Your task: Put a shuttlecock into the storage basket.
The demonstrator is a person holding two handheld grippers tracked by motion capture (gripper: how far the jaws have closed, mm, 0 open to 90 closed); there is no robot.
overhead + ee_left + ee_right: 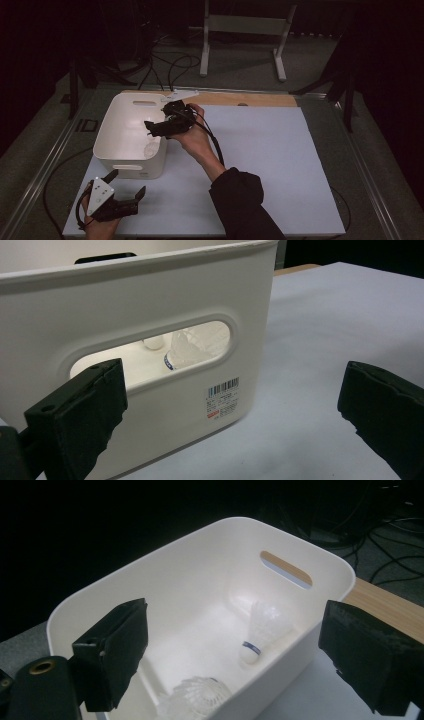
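A white plastic bin [107, 127] stands at the left of the table. In the right gripper view two white shuttlecocks lie inside the bin [200, 535]: one [261, 630] stands on its cork near the far wall and the other [196, 699] lies at the near edge. My right gripper [152, 127] hangs over the bin's right rim, and its jaws are open with nothing between them [240, 647]. The left gripper [127, 183] is open just in front of the bin, facing its handle slot [150, 355]. A shuttlecock [184, 347] shows through that slot.
The bin sits on a pale blue mat [260, 160] with a wooden strip [250, 98] along its far edge. A barcode label [222, 397] is stuck on the bin's near wall. A white stand [245, 25] and cables [170, 65] lie on the floor beyond.
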